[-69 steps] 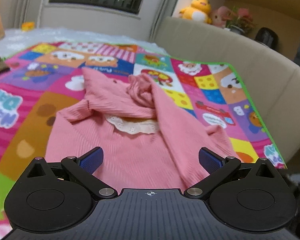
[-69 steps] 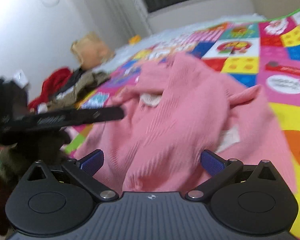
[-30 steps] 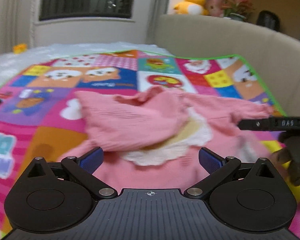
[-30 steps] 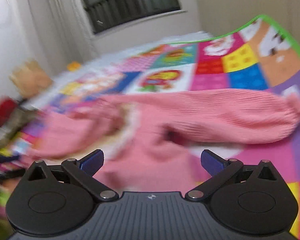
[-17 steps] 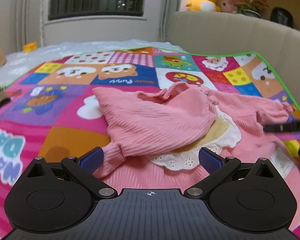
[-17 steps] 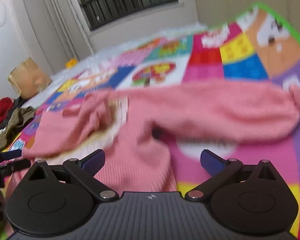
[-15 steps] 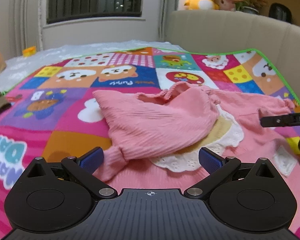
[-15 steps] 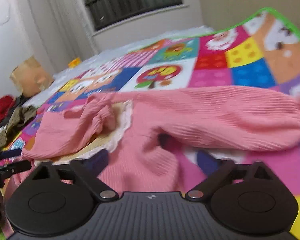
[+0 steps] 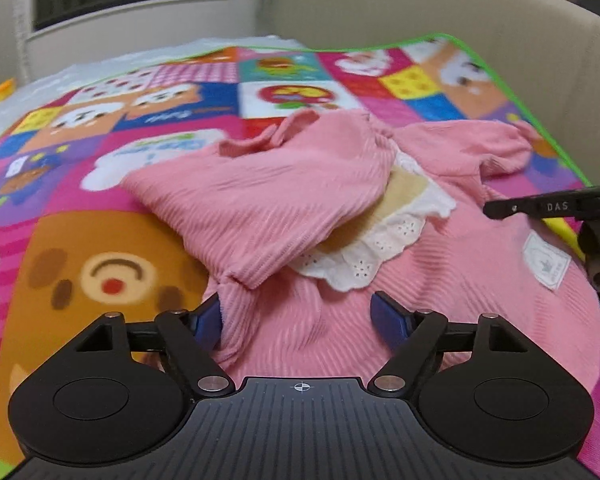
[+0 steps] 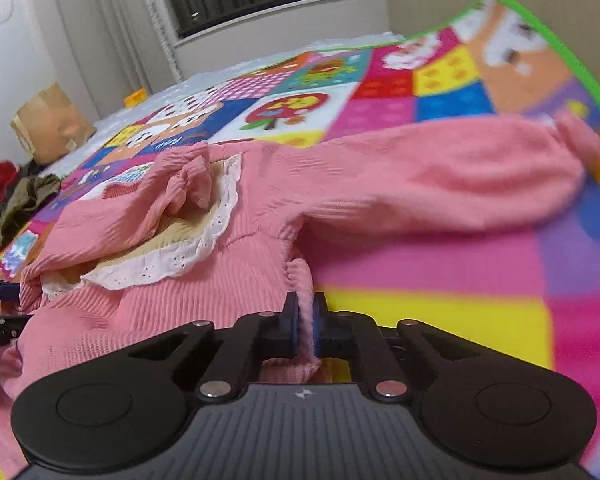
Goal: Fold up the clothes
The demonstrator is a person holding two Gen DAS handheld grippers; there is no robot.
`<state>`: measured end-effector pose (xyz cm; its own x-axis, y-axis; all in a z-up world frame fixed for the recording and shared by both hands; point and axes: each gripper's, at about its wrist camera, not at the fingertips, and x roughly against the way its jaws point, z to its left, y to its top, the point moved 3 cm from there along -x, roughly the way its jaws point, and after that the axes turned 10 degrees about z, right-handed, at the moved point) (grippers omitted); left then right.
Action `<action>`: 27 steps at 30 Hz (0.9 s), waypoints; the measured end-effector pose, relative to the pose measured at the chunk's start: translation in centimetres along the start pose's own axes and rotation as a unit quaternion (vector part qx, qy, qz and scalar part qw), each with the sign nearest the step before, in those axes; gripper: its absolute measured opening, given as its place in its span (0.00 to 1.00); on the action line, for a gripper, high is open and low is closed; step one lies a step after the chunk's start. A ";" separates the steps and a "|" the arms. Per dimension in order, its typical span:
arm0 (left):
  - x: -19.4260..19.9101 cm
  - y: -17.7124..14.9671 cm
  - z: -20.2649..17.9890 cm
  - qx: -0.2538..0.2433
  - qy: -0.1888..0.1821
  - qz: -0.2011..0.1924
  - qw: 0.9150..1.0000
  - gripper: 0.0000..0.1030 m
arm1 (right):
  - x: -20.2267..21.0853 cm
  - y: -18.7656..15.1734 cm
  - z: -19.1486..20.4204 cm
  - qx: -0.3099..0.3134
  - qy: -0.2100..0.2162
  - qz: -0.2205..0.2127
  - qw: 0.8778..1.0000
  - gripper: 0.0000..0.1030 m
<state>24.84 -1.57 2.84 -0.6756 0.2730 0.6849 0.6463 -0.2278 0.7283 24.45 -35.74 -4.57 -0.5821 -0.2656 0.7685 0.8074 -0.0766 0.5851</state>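
The pink ribbed knit sweater with a white lace collar [image 9: 340, 208] lies spread on the bright patchwork cartoon play mat [image 9: 112, 128], front side up, near the mat's green-edged right side and the beige padded wall [image 9: 440, 8] beyond it. One sleeve [image 9: 260, 200] is already laid across the chest, covering part of the collar; that looks like the first fold done. The other sleeve [image 10: 440, 176] lies stretched out flat to the right, toward the mat's edge, so it has yet to come in.

The right claw [image 10: 305, 320] is pressed together on a bunch of the sweater's right side seam, just below the armpit. The left claw [image 9: 298, 316] is spread, its blue pads [image 9: 208, 318] set over the near left part of the body, the left one touching the cloth where the folded sleeve meets the hem side; it grips nothing yet.

By my reading the job is early: one sleeve in, one sleeve out, and the body not folded at all (the hem end is hidden under the claws). Spare clothes [image 10: 16, 200] wait in a dark heap at the far left
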 end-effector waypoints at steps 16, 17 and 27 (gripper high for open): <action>-9.9 2.9 -8.1 -0.097 0.010 0.054 0.994 0.51 | 2.1 -4.4 1.1 -0.006 0.004 -0.060 0.998 0.27; -10.6 3.2 -8.3 -0.099 0.011 0.059 0.993 0.49 | 2.1 -4.5 1.2 -0.006 0.022 -0.062 0.998 0.51; -0.3 5.5 7.2 0.043 0.141 -0.049 0.988 0.11 | 1.3 -4.4 3.1 0.033 0.077 -0.024 0.996 1.00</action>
<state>31.16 3.81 6.53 -0.8007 0.0156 0.5989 0.5923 -0.1297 0.7952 19.81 -32.80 -5.32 -0.5941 -0.4078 0.6934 0.7677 -0.0300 0.6401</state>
